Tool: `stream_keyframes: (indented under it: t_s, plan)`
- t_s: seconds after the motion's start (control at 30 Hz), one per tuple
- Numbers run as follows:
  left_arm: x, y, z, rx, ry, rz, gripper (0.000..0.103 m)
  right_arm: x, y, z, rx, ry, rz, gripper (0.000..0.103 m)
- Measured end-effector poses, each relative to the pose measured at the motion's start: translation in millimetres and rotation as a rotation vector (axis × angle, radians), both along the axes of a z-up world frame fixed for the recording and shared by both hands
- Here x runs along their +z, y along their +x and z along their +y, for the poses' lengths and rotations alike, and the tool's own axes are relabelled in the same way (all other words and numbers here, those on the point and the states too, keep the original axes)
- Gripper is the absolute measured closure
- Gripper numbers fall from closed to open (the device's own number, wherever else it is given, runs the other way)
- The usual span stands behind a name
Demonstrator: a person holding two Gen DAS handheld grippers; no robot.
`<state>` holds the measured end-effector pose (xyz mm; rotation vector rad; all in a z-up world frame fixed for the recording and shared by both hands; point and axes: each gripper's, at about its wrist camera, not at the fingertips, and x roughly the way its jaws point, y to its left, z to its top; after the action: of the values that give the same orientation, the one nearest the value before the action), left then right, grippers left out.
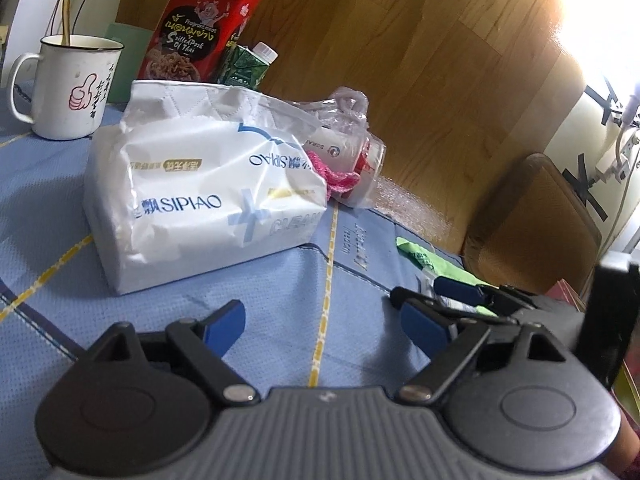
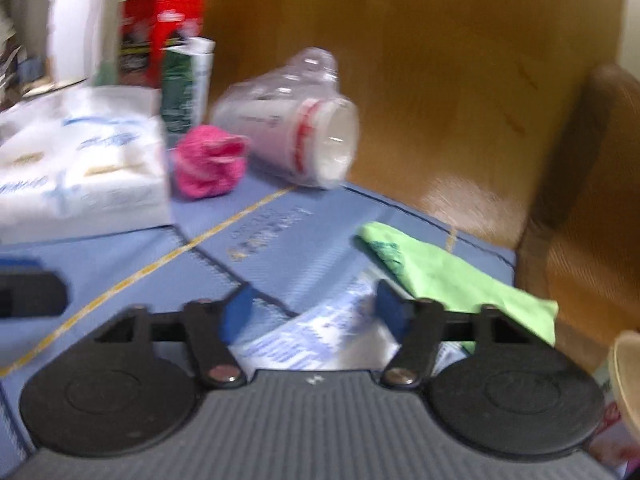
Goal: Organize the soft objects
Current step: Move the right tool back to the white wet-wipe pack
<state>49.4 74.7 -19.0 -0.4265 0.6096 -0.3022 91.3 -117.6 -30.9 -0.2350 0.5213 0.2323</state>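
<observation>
**Closing in on the soft packet at the table's near right corner**

We are working from the left side of the table (image 1: 60, 216) across to the right. At the far left corner an enamel mug (image 1: 66, 84) is standing, with a red snack box (image 1: 196, 32) and a green carton (image 1: 244, 66) behind the big white tissue pack (image 1: 200, 200), which is lying toward the middle. Just to the right of the pack a pink knitted ball (image 2: 210, 162) is resting, touching a bagged stack of paper cups (image 2: 304, 140) lying on its side near the far edge.

Our left tongs (image 1: 320, 320) are standing wide apart over bare cloth, released and grasping nothing. Our right tongs (image 2: 312, 312) are sitting at the near right corner, jaws partly apart, with a flat blue-and-white printed packet (image 2: 320, 332) lying between them; the blur is keeping us from telling whether the pads are pressing on it. A light green cloth or bag (image 2: 460, 280) is lying just beside it, at the right edge.

We are judging that the step in hand is picking up this packet. The next move is calling for a firm close on thin, slippery wrapping, then a lift clear of the green piece.

A blue woven cloth with yellow stripes is covering the table. Beyond it, a wooden floor (image 1: 440, 60) and a wooden chair (image 1: 536, 220) are showing, with bright light at the right.
</observation>
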Motion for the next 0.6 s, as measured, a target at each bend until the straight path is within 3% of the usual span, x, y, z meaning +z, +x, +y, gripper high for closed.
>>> stream_keyframes:
  t_s: [0.13,0.33,0.43,0.6]
  plan:
    - [0.4,-0.2,-0.4,0.003,0.004,-0.001,0.015,-1.3,-15.9,5.2,0.044,-0.052,-0.022,0.055]
    - [0.3,-1.5,0.3,0.015,0.006,-0.002,0.015,0.1,-36.1,0.7,0.079,-0.04,-0.029,0.054]
    - [0.5,-1.5,0.2,0.015,0.006,-0.001,0.015,11.8,-39.2,-11.8,0.089,0.072,-0.02,0.055]
    - [2.3,-2.7,-3.2,-0.009,0.019,-0.013,0.015,29.7,-24.9,-50.8,-0.053,0.26,-0.012,0.055]
